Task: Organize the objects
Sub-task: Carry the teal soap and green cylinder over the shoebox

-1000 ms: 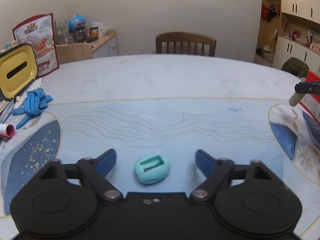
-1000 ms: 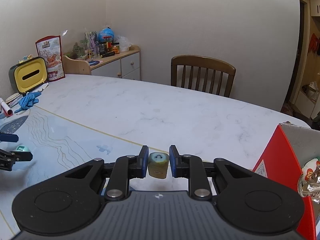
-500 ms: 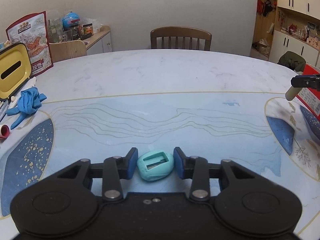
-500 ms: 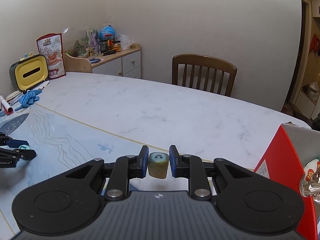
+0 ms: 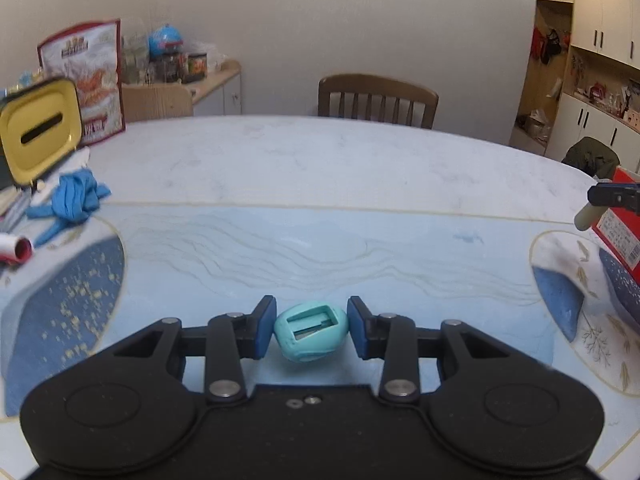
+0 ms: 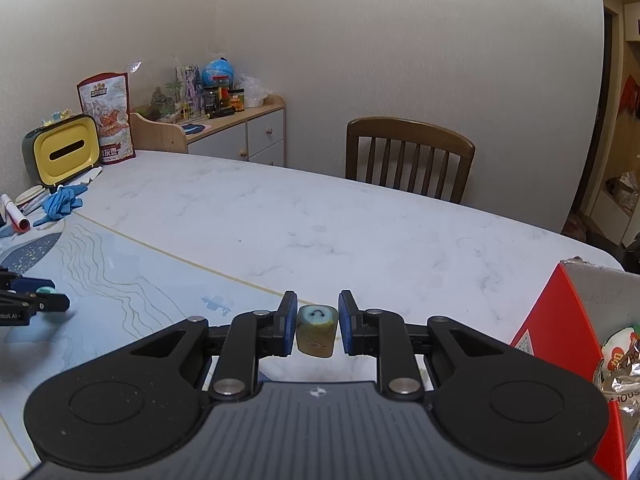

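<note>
Teal sharpener-like piece [image 5: 311,331] sits between the left gripper [image 5: 311,327] pads, both blue pads closed against its sides. It looks lifted clear of the worktop [image 5: 320,168]; contact underneath can't be confirmed. A second ago the left jaws were wide apart with the piece lying loose on the blue mat [image 5: 280,248] between them; half a second ago they had closed in on it. Now the view is raised and tilted, so the grasp is done and the carry has started.

Right gripper [image 6: 313,327] is clamped on a small olive-yellow block [image 6: 315,331] with a blue face marking on top, held off the worktop. No real change there across the three right wrist frames; grip and pose are about the same, with a slight rise in view. In the right wrist view the left gripper shows small at the far left edge, with a teal speck between its tips.

Red box [image 6: 560,320], open top, stands just right of the right gripper with snack packets inside; judged as the likely drop spot for both items. Farther out: yellow tissue holder [image 5: 38,136], blue glove [image 5: 72,200], wooden chair [image 5: 376,98] behind the worktop.

Both hands loaded; next step is probably transport to the box.
</note>
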A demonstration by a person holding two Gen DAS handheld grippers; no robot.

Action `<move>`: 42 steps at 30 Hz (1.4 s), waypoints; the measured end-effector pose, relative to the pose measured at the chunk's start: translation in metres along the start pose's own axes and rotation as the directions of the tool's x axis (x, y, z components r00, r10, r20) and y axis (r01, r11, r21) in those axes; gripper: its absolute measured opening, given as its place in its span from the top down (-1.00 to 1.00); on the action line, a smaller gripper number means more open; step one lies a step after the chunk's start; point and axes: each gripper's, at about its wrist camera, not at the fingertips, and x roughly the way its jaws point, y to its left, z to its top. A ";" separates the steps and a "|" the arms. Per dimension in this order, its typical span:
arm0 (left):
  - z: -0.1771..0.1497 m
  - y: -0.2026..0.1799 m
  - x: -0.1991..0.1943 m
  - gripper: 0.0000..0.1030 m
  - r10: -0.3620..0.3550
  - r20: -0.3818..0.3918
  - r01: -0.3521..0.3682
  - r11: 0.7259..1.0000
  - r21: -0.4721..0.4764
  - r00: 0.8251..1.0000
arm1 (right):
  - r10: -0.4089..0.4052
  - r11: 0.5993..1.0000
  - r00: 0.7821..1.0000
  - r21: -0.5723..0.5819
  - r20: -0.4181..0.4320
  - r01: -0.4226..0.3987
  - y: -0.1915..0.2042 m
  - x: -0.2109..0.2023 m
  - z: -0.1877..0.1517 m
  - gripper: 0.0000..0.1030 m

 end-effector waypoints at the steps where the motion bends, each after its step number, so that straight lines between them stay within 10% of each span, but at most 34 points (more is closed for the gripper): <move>1: 0.002 -0.001 -0.002 0.27 0.006 0.006 -0.006 1.000 0.007 1.000 | -0.007 1.000 1.000 0.002 0.006 0.007 0.000 -0.001 0.001 0.59; 21: 0.058 -0.093 -0.040 0.27 -0.168 0.204 0.131 0.975 0.180 0.964 | -0.103 0.993 0.985 0.074 0.136 0.094 -0.040 -0.087 0.007 0.59; 42: 0.099 -0.267 -0.007 0.27 -0.501 0.143 0.422 0.825 0.375 0.853 | -0.385 0.903 0.920 0.239 0.078 0.358 -0.150 -0.142 -0.037 0.59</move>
